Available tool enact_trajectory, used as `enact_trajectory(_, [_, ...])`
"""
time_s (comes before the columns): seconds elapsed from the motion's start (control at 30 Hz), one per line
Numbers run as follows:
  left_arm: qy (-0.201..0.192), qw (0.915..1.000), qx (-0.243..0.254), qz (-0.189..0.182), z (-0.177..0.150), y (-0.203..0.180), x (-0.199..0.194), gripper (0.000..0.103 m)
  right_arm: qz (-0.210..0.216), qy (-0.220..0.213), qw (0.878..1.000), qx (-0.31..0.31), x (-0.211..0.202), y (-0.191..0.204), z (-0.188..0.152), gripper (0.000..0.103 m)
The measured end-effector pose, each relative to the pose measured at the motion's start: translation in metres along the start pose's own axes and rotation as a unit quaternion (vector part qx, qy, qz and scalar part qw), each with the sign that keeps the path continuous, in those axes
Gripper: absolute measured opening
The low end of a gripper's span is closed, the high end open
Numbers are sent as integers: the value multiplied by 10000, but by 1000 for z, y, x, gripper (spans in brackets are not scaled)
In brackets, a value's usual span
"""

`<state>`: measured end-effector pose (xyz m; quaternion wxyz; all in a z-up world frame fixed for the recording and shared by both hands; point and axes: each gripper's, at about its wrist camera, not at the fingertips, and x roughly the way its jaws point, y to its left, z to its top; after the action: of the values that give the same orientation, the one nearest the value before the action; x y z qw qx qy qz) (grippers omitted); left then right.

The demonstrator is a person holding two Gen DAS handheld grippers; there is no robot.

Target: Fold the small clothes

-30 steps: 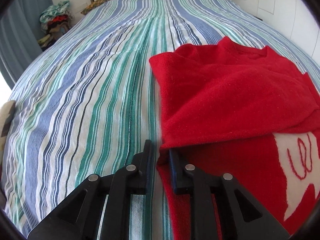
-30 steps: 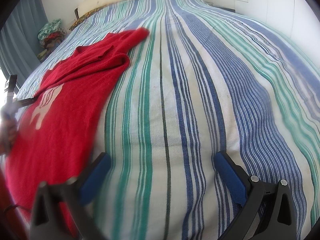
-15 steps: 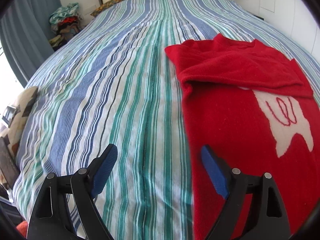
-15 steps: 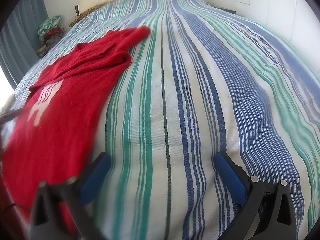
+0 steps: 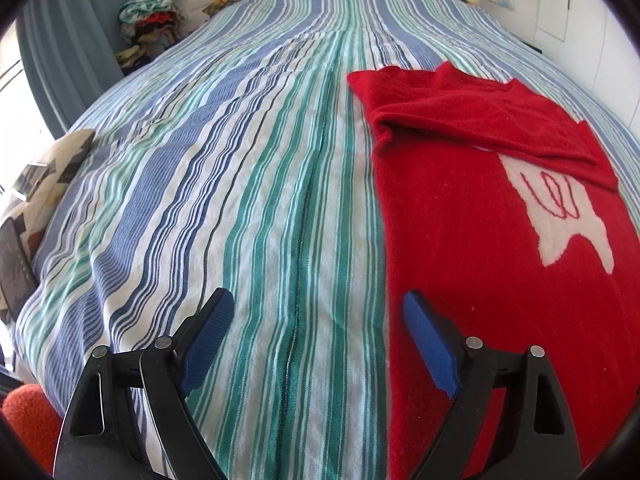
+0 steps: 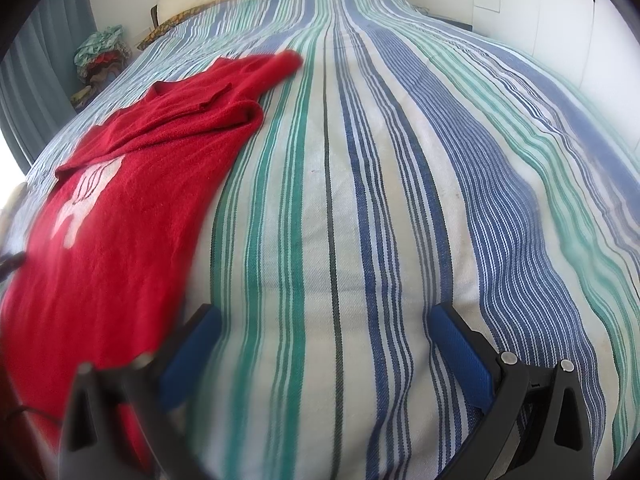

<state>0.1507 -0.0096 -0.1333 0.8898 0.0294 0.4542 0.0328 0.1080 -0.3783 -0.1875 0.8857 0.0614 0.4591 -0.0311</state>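
Red knitted sweater with a white motif lies on the striped bed, 1 sleeve folded across. Left gripper jaws just opened wide, empty; only its view shows a patterned cushion. Right gripper jaws wide, empty.

Left wrist view: rides the left gripper, low over the striped bedspread, angled down and along the bed toward the headboard at top of frame.
Left wrist framing: red sweater fills the right half; clothes pile upper left.
Right wrist view: rides the right gripper, same downward tilt, same heading, close over the bedspread.
Right wrist framing: sweater at left; clothes pile upper left.
Shared: sweater, bedspread, clothes pile, headboard end.
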Motion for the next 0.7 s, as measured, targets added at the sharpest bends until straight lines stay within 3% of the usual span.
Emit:
enact_trajectory(0.1, [-103,9991,-240,-329,30,5,-1,88,-9,-3,10000,-8,0,0,0,103])
enact_trajectory(0.2, [-183,9943,-657,-820,81,14,8,88,-10,-4,10000,-11,0,1,0,103])
enact_trajectory(0.3, [77,9873,-959,-1264,131,17,41,88,-22,2,10000,-25,1,1,1,103])
enact_trajectory(0.4, [398,9890,-956,-1057,160,8,83,85,-37,15,10000,-52,0,2,2,103])
enact_trajectory(0.47, [587,9923,-667,-858,163,-5,107,85,-42,8,10000,-58,-1,2,2,103])
enact_trajectory(0.53, [727,9973,-129,-5,152,-19,129,88,-46,23,10000,-63,-1,2,2,103])
enact_trajectory(0.57, [680,9976,-9,111,144,-20,135,93,-48,62,9999,-82,-2,2,3,103])
enact_trajectory(0.63, [291,9994,-177,-21,132,-11,130,97,-66,221,9996,-163,-8,2,7,101])
enact_trajectory(0.7, [164,9992,-318,-174,124,-5,131,98,-44,302,9993,-198,-24,3,17,97])
